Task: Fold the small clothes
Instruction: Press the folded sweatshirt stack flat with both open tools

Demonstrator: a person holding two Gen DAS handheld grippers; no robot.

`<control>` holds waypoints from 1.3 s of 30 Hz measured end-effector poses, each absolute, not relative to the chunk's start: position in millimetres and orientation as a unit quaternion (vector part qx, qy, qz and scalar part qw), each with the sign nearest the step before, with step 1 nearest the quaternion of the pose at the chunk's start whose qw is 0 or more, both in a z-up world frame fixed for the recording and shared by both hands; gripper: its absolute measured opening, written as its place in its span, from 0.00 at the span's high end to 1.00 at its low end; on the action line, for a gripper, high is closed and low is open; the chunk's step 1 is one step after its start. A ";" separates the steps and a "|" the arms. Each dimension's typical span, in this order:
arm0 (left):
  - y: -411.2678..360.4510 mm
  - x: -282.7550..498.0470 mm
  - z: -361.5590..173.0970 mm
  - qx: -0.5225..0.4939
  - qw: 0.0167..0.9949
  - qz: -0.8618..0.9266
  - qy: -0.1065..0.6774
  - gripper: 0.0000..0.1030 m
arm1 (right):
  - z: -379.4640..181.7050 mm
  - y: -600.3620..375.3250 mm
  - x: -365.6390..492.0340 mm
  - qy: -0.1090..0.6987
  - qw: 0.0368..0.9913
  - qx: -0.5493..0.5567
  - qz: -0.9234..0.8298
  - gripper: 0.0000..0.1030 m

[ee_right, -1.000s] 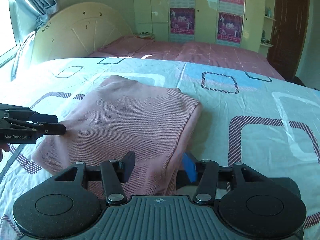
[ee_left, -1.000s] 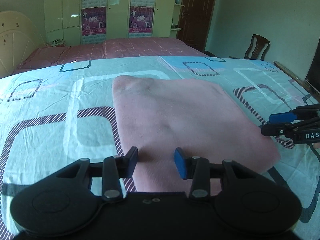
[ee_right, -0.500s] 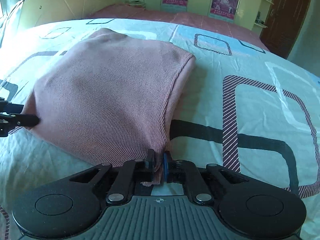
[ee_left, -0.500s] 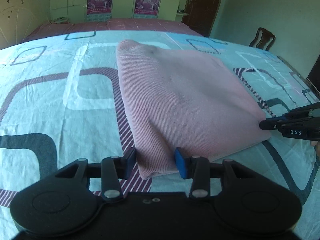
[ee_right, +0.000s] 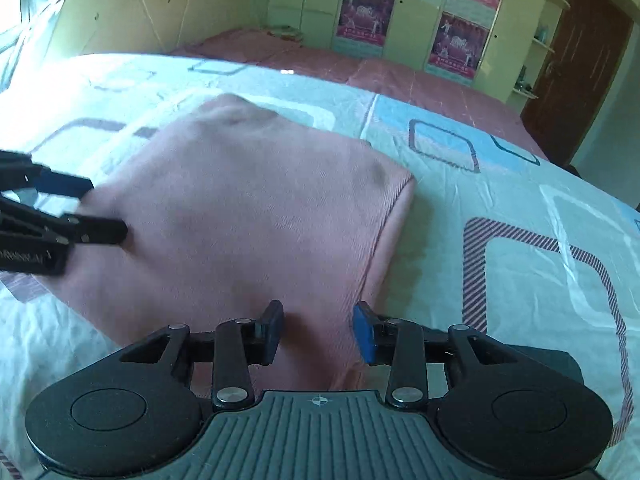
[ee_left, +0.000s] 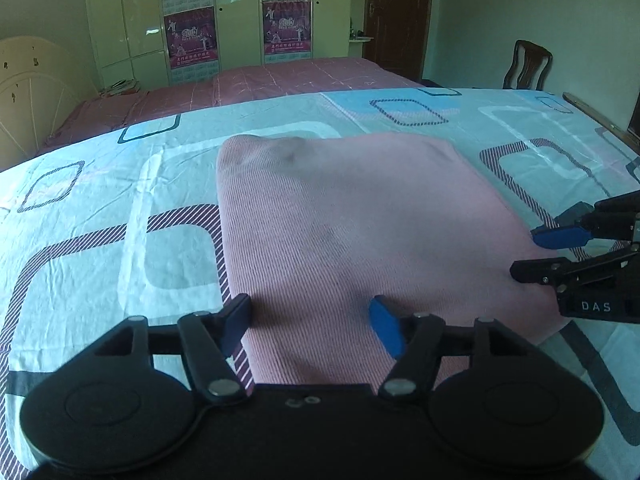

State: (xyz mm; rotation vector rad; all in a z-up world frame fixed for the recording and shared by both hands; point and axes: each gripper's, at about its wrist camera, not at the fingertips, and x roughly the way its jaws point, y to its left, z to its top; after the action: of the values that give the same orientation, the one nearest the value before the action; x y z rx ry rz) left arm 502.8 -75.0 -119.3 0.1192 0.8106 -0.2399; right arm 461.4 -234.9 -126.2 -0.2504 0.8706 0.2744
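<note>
1. The left claw (ee_left: pixel 310 326) had just been opening: its jaws stood wide apart over the near left edge of the pink cloth (ee_left: pixel 360 232), pads off the fabric, where half a second before they sat closer together at that corner.
2. The right claw (ee_right: pixel 318 330) had been shut tight on the near right corner half a second before; its jaws had just been opening and now stood apart, the cloth lying between them but not pinched.
3. The cloth lay flat as a folded rectangle in the middle of the patterned sheet (ee_left: pixel 100 240), both near corners let go.
4. By my judgement, this fold was laid down and released; either another fold or a smoothing pass was left.
5. The left view alone showed the right claw from the side (ee_left: pixel 576 256), its fingers apart at the cloth's right edge, and a chair (ee_left: pixel 528 64) by the far wall.
6. The right view alone showed the doubled right edge of the cloth (ee_right: pixel 392 232) and the left claw (ee_right: pixel 88 208) against the cloth's left side.
</note>
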 end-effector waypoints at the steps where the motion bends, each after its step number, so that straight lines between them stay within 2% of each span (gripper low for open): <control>1: -74.5 502.5 -119.5 0.060 0.910 -0.117 0.394 0.37 | -128.6 -240.1 461.0 0.421 0.890 -0.107 0.135 0.64; 5: -69.7 502.0 -119.9 0.062 0.905 -0.115 0.404 0.33 | -127.8 -259.6 464.0 0.432 0.889 -0.056 0.144 0.63; 7: -66.6 501.0 -120.1 0.064 0.905 -0.109 0.405 0.23 | -124.5 -269.7 464.6 0.434 0.888 -0.026 0.150 0.63; 8: -64.0 499.4 -118.3 0.065 0.908 -0.106 0.401 0.22 | -121.0 -275.7 464.2 0.433 0.889 -0.004 0.150 0.63; 11: -45.7 496.0 -107.8 0.012 0.917 -0.116 0.381 0.19 | -117.9 -313.4 472.3 0.440 0.876 0.126 0.153 0.63; 13: -31.7 501.1 -105.7 -0.032 0.916 -0.123 0.379 0.19 | -122.4 -339.4 480.8 0.436 0.863 0.208 0.149 0.63; 16: -11.8 515.1 -112.0 -0.113 0.902 -0.127 0.397 0.26 | -129.4 -362.5 495.5 0.437 0.842 0.279 0.153 0.50; 19: 4.2 530.6 -127.1 -0.185 0.881 -0.125 0.418 0.32 | -135.8 -366.0 507.0 0.443 0.828 0.291 0.181 0.48; 24: 15.2 544.0 -147.7 -0.263 0.851 -0.120 0.438 0.30 | -156.4 -368.6 523.0 0.463 0.806 0.298 0.219 0.48; 28: 10.5 547.9 -147.3 -0.256 0.854 -0.110 0.440 0.29 | -159.2 -372.8 531.7 0.462 0.801 0.302 0.231 0.48; 35: 10.5 542.5 -148.7 -0.261 0.855 -0.099 0.436 0.30 | -139.4 -360.6 516.8 0.459 0.810 0.228 0.286 0.48; 37: 8.7 545.8 -149.5 -0.268 0.853 -0.099 0.437 0.34 | -144.5 -356.2 520.0 0.457 0.806 0.233 0.293 0.67; 38: 6.1 547.5 -149.0 -0.267 0.853 -0.100 0.438 0.35 | -147.2 -353.9 522.6 0.457 0.806 0.236 0.292 0.80; 39: 2.7 549.3 -148.5 -0.262 0.853 -0.099 0.440 0.35 | -147.7 -350.4 524.0 0.456 0.813 0.224 0.285 0.86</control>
State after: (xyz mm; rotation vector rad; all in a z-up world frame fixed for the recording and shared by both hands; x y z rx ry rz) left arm 549.3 2.7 -148.5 -0.5515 0.9269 -0.2083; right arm 524.0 -350.4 -147.7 0.4776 0.9725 0.6075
